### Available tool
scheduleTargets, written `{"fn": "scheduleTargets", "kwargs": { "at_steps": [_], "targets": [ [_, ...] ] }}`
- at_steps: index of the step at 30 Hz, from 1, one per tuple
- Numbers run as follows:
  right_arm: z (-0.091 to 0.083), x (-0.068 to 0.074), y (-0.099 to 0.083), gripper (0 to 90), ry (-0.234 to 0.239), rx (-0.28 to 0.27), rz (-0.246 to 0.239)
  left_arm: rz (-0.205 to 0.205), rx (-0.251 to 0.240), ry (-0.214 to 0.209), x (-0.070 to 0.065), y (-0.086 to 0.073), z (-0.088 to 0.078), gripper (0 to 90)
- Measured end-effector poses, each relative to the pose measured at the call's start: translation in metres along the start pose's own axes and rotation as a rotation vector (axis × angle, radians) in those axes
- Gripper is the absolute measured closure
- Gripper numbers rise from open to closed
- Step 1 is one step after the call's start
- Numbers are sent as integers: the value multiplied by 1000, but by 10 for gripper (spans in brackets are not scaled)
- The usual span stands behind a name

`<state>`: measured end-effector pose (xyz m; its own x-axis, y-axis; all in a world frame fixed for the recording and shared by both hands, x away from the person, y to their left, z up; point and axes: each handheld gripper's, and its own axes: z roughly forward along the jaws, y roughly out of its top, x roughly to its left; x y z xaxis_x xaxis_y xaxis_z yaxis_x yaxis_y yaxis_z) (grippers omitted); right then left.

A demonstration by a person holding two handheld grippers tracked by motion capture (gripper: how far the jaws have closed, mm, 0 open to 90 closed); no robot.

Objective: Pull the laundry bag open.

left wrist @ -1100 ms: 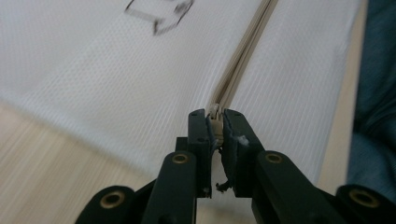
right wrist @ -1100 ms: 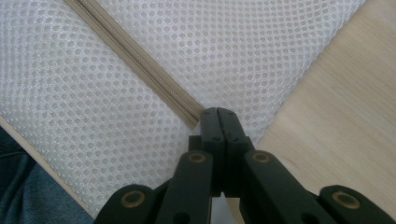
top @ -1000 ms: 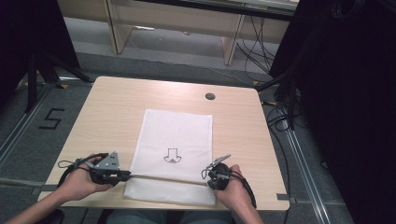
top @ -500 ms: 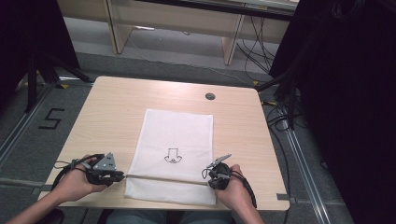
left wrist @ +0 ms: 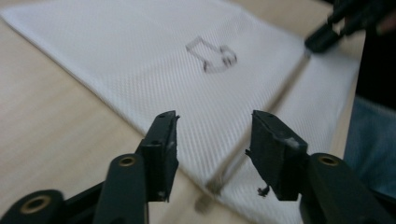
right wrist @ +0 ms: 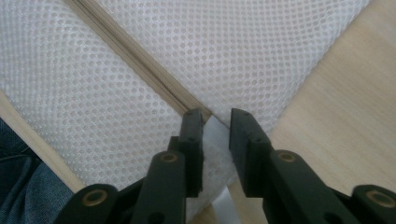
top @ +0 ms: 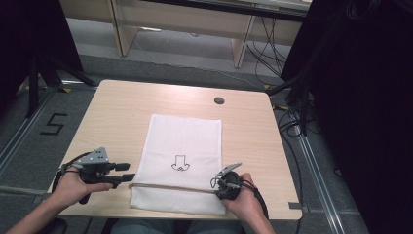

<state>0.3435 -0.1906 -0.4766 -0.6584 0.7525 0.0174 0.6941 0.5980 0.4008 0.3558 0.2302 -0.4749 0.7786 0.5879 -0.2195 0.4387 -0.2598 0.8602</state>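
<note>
A white mesh bag (top: 184,141) with a small black outline print (top: 181,163) lies flat on the wooden table (top: 122,112). A tan zipper (top: 170,187) runs across its near end. My left gripper (top: 127,171) is at the bag's left edge; its jaws have just been opening and stand wide apart (left wrist: 212,126), with the zipper's end (left wrist: 215,184) on the table below them, untouched. My right gripper (top: 218,187) is at the zipper's right end. Its jaws have just been opening too and stand slightly apart (right wrist: 217,114), a loose fold of mesh (right wrist: 215,140) between them.
A round cable hole (top: 219,100) sits in the table's far right part. Bare wood borders the bag on both sides. The table's near edge is just behind both hands. Beyond the table lie floor cables (top: 287,122) and black stands.
The left gripper's jaws, closed at the zipper's left end before, now stand apart, and the hand has slid slightly left. The right gripper has kept its place.
</note>
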Motion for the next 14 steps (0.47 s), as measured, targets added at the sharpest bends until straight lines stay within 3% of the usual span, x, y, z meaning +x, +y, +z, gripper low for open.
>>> {"fn": "scheduleTargets", "kwargs": {
  "at_steps": [2,3,6,9,14],
  "targets": [
    [-4,1,0,729,-31,-29,-7,-27,-20,30,1,1,-1,450],
    [-6,1,0,722,-35,-50,-13,-11,-26,37,3,1,-1,439],
    [-12,-1,2,693,-54,-105,-1,-59,-54,70,7,2,-3,412],
    [-13,-2,1,671,-72,-115,-6,-91,-66,118,12,1,-6,393],
    [-15,-4,1,647,-72,-136,-1,-145,-115,137,19,2,-11,379]
  ]
}}
